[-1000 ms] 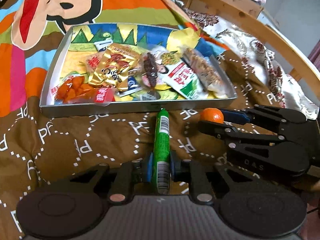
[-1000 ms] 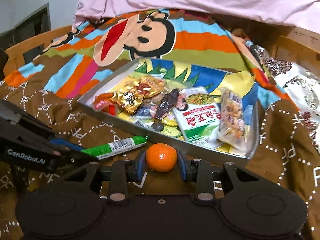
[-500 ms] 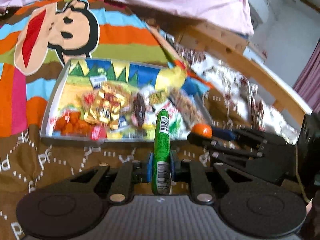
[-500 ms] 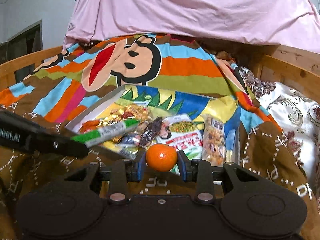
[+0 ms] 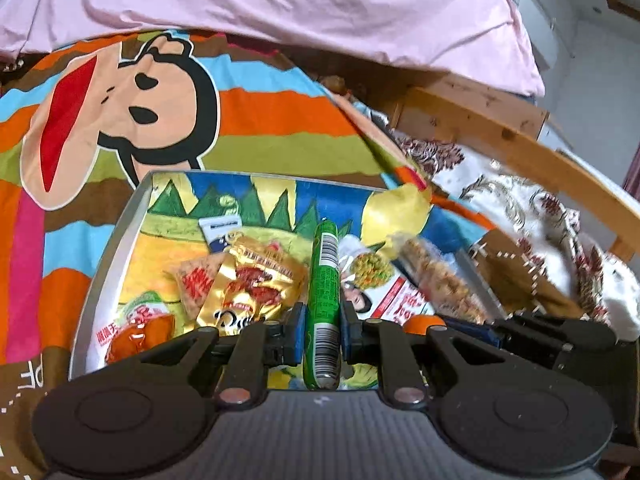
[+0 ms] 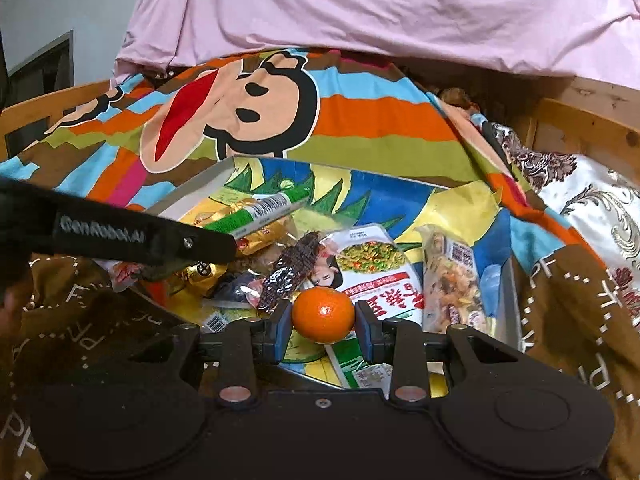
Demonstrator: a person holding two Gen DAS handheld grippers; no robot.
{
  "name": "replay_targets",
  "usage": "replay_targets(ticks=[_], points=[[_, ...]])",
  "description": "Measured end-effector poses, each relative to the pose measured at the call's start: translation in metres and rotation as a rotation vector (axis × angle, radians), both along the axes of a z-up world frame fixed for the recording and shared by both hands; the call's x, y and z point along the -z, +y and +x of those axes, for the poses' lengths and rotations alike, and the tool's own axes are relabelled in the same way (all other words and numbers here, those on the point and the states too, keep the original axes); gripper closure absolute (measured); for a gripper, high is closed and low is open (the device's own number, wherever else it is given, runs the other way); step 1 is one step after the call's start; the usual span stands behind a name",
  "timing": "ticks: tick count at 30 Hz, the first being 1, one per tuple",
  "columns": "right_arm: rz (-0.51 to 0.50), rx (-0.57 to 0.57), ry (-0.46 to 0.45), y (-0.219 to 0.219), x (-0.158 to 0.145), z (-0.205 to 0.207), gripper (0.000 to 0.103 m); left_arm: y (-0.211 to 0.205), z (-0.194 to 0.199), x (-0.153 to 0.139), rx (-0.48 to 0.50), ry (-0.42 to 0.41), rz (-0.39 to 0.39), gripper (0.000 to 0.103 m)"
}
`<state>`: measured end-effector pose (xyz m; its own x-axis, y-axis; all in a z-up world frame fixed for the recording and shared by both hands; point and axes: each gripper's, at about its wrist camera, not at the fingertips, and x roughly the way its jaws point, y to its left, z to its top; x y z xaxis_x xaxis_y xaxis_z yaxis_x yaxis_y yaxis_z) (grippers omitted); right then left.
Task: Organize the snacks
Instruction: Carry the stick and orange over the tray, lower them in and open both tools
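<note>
The sausage (image 5: 322, 300), a light, slick, fairly stiff stick, looked best gripped mid-length; it sat clamped in the left claw (image 5: 322, 334), pointing forward over the tray (image 5: 108, 264). The orange (image 6: 323, 314), round and bruisable, sat pinched across its middle in the right claw (image 6: 323, 330), above the tray's near edge.
</note>
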<state>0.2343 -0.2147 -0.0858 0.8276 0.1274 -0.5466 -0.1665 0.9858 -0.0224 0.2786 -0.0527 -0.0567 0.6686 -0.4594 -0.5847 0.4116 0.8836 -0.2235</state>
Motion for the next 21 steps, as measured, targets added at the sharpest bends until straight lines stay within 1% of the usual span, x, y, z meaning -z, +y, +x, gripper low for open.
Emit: replay_targets(ticks=[5,6,8,9,10,12,13,15,17,19,21], points=[[-0.024,-0.001,0.007,0.005,0.003,0.000,0.066,-0.001,0.001,0.005,0.007,-0.012,0.024,0.084],[-0.025,-0.001,0.004,0.005,0.003,0.000,0.064,-0.001,0.001,0.006,0.011,-0.011,0.026,0.084],[-0.022,0.004,0.002,0.003,0.002,-0.001,0.056,-0.001,0.001,0.006,0.005,-0.017,0.024,0.084],[-0.017,0.007,0.002,0.003,0.002,-0.002,0.054,-0.001,0.001,0.006,0.001,-0.016,0.021,0.080],[-0.013,0.012,0.001,0.002,0.001,-0.003,0.051,0.000,0.002,0.006,-0.002,-0.009,0.017,0.072],[-0.004,0.024,0.001,0.000,-0.001,-0.006,0.050,0.004,0.001,0.006,-0.010,-0.008,-0.004,0.063],[0.003,0.033,0.000,-0.002,-0.002,-0.008,0.049,0.005,0.000,0.005,-0.014,-0.012,-0.010,0.062],[0.014,0.050,-0.008,-0.005,-0.007,-0.015,0.044,0.009,-0.002,0.001,-0.027,-0.017,-0.023,0.061],[0.027,0.068,-0.024,-0.009,-0.013,-0.022,0.035,0.014,-0.009,-0.004,-0.046,-0.027,-0.054,0.052],[0.038,0.083,-0.047,-0.012,-0.020,-0.031,0.030,0.020,-0.018,-0.010,-0.071,-0.049,-0.073,0.037],[0.045,0.100,-0.070,-0.015,-0.028,-0.040,0.027,0.026,-0.031,-0.018,-0.092,-0.078,-0.077,0.030]])
